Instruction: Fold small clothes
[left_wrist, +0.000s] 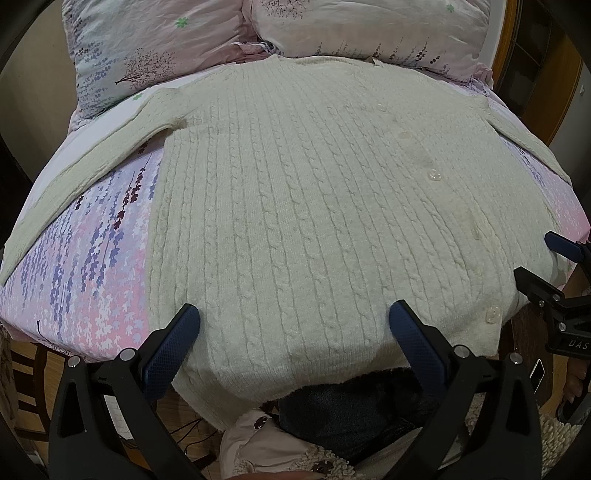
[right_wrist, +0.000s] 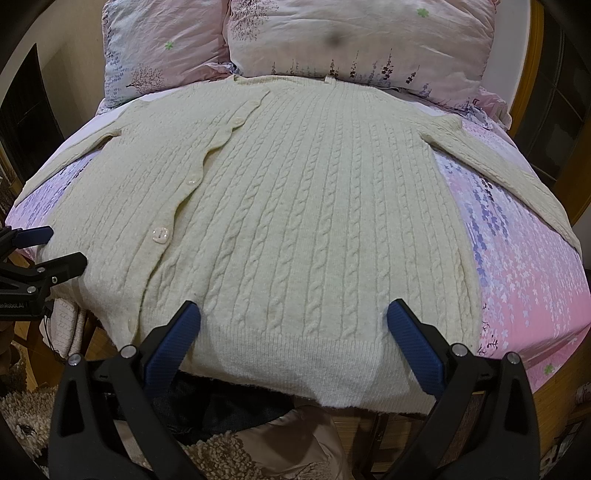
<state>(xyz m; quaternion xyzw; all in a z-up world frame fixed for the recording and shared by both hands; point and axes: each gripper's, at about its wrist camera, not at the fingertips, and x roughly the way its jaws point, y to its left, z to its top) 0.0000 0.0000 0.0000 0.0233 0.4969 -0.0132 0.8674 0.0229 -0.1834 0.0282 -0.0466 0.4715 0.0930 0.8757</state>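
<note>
Cardigan (left_wrist: 295, 206) lying flat on the floral bedsheet (left_wrist: 88, 266), sleeves spread, hem hanging over the near edge.
Both grippers are hovering spread and empty at that hem, left gripper (left_wrist: 295, 325) and right gripper (right_wrist: 293, 321); folding seems not yet begun, so each is needing a hem pinch next.

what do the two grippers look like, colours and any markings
Both match: the left gripper and right gripper have black angular plastic arms with silver round bolts, tipped by dark blue textured pads. White lettering sits on each body: "DAS" shows on the right one seen from the left wrist view, and "Robot.AI" on the left one from the right wrist view. No cables clearly visible.
</note>
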